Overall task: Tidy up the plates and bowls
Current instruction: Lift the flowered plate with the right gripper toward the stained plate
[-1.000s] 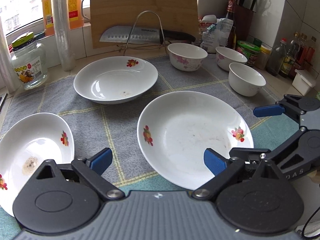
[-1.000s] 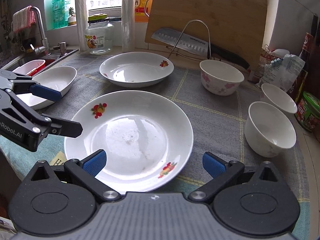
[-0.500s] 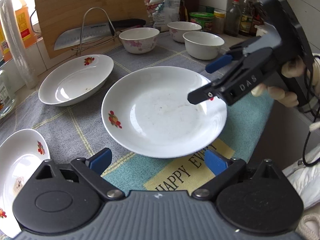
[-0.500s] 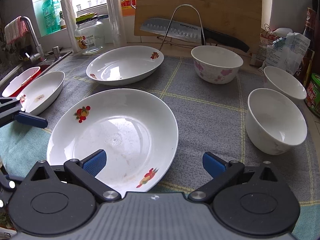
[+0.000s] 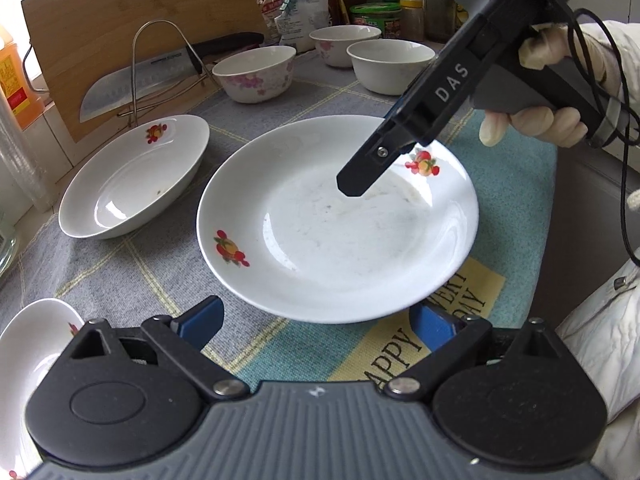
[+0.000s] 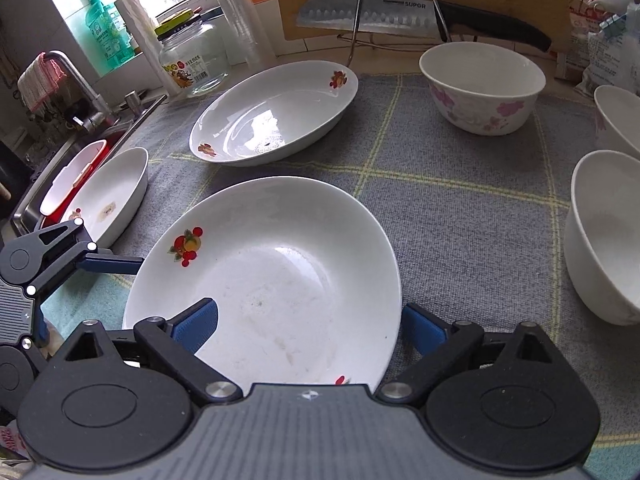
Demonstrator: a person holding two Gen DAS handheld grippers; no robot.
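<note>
Plates and bowls lie spread on grey checked cloth (image 6: 460,200); large fruit-print plate (image 6: 280,272) nearest, empty, faint residue. Right gripper (image 6: 310,322) fingers wide apart, one blue pad over the plate's well, other beyond its rim; grips nothing. Left gripper (image 5: 318,322) also spread wide, empty, poised at the plate's near edge. Risk, as judged: glazed sloping rim may slip from pads on closing; both grippers converging here could collide, or nudge the plate toward the counter edge.
</note>
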